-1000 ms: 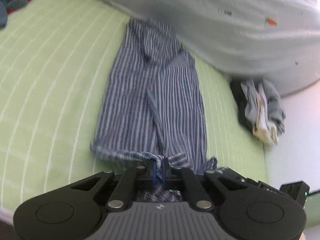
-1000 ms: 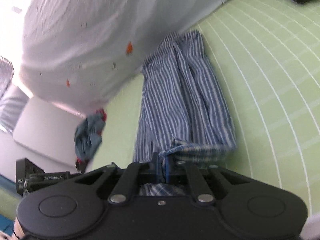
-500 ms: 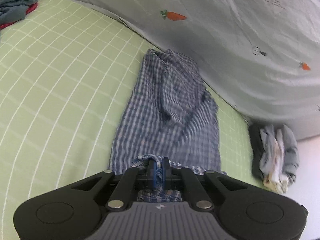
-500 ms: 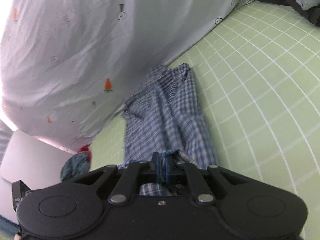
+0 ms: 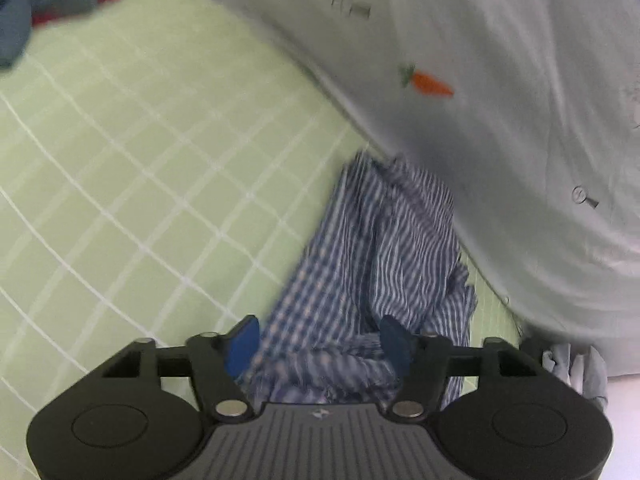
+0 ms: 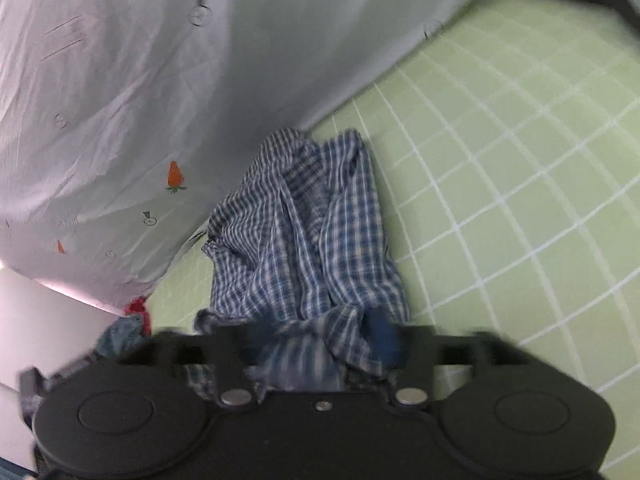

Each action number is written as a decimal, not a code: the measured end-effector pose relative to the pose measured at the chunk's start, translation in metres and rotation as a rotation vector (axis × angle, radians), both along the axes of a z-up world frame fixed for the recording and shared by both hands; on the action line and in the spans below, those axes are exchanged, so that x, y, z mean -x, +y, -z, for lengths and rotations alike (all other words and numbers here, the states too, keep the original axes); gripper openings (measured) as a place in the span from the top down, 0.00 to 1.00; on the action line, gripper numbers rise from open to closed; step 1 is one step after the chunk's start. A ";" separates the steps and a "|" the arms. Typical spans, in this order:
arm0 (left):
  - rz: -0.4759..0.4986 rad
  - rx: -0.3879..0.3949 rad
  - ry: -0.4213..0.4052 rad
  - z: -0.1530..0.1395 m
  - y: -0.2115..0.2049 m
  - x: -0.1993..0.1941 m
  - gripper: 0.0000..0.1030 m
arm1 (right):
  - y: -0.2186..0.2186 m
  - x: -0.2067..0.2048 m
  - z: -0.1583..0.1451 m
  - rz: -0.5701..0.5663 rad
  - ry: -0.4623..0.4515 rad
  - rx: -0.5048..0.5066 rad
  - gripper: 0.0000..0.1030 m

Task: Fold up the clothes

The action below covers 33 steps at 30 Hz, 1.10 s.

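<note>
The checked shirt (image 5: 372,264) lay in a long, rumpled strip on the green sheet (image 5: 132,184), its far end against the white quilt (image 5: 500,128) with the carrot print. The left gripper (image 5: 320,340) had just been opening; its blue pads (image 5: 242,344) stood apart, with the shirt's near hem bunched loosely between them, let go. The right gripper (image 6: 324,340) had likewise just been opening, jaws spread either side of the same crumpled hem, no longer pinching it. A heap of clothes (image 5: 48,8) lay at the sheet's far corner.
</note>
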<state>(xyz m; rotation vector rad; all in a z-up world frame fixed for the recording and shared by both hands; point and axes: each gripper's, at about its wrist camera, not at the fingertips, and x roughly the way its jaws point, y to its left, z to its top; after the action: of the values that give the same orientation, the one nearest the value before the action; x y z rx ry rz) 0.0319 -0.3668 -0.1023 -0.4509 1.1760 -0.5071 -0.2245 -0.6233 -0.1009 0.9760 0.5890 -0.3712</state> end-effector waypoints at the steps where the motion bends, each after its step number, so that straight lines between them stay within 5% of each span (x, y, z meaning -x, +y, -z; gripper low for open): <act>1: -0.001 -0.009 -0.017 -0.006 0.004 0.003 0.30 | 0.004 0.004 -0.005 0.007 0.004 0.039 0.19; 8: 0.107 -0.139 -0.108 -0.022 0.017 0.040 0.24 | 0.025 0.038 -0.027 0.055 0.015 0.147 0.18; 19: 0.353 -0.308 -0.119 0.004 0.000 0.087 0.24 | 0.069 0.039 -0.027 -0.057 0.149 0.289 0.24; 29: 0.389 -0.342 -0.102 0.018 -0.020 0.076 0.22 | 0.068 0.024 -0.024 -0.090 0.105 0.231 0.53; 33: 0.383 -0.343 -0.083 0.023 -0.022 0.074 0.20 | 0.067 0.023 -0.014 -0.080 0.091 0.153 0.54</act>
<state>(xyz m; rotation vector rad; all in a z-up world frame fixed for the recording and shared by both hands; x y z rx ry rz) -0.0416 -0.3888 -0.1254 0.0938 1.2445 -0.6312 -0.2480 -0.5567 -0.0871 0.7899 0.6702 -0.3846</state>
